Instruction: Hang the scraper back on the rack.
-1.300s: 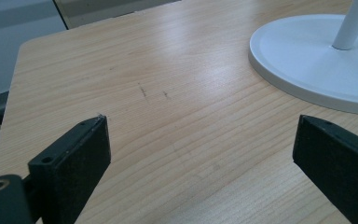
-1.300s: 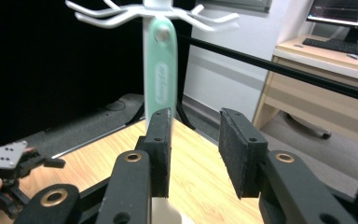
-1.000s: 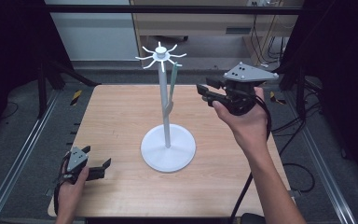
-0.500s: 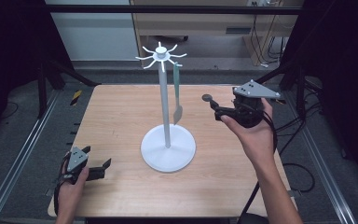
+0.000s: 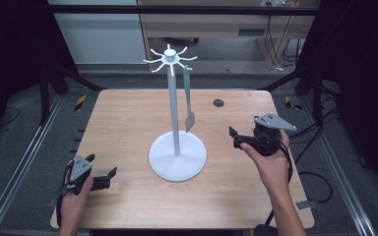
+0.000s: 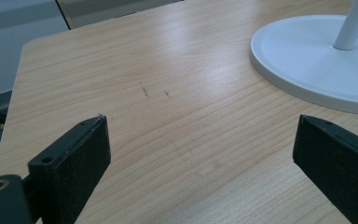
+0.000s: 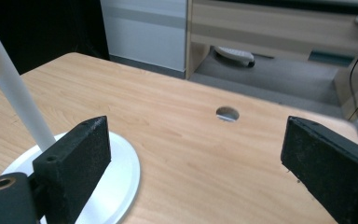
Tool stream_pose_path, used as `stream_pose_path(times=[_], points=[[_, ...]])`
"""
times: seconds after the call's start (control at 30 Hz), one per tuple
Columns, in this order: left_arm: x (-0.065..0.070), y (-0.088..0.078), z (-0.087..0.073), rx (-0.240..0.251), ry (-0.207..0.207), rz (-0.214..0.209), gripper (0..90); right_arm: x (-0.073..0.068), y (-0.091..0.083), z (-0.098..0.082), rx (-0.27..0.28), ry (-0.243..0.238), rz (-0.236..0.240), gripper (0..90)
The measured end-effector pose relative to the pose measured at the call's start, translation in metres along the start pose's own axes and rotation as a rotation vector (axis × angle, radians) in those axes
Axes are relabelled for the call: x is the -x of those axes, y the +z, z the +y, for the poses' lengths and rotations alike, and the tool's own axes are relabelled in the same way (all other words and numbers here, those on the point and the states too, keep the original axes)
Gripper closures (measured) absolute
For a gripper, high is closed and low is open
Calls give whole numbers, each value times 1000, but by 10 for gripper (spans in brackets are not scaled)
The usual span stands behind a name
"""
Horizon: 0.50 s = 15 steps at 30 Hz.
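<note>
white metal stand point(image 5: 177, 156) with a round base and a hooked crown sits mid table on the light wooden table point(image 5: 128, 128). a slim grey-green spatula point(image 5: 189, 101) hangs from one hook just right of the pole, its blade hanging above the base. right gripper point(image 5: 233, 138) sits low to the right of the base, clear of the spatula; its jaws have just been opening and stand wide with nothing between them. left gripper point(image 5: 104, 172) rests at the near left corner, jaws spread wide, holding nothing. small round hole point(image 5: 218, 103) in the tabletop behind.

Stand point(image 5: 177, 155) mid-table point(image 5: 128, 123), spatula point(image 5: 189, 98) hanging from its top; cable hole point(image 5: 218, 103) behind, rightward.
</note>
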State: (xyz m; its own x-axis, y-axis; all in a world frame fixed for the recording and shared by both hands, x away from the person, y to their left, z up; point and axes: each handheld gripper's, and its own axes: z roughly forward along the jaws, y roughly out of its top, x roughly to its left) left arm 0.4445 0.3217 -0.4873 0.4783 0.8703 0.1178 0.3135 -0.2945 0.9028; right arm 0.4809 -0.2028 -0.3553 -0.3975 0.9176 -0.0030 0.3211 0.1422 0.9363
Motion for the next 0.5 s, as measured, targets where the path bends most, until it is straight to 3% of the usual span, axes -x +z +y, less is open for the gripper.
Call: stream_pose_path(times=[0.2,0.5], points=[[0,-2,0,13,-3,14,35,5,8,-32,-37,45,12,72],[-3,-3,-1,18,-11,22,35,-5,26,-81,-130,15,-63,78]])
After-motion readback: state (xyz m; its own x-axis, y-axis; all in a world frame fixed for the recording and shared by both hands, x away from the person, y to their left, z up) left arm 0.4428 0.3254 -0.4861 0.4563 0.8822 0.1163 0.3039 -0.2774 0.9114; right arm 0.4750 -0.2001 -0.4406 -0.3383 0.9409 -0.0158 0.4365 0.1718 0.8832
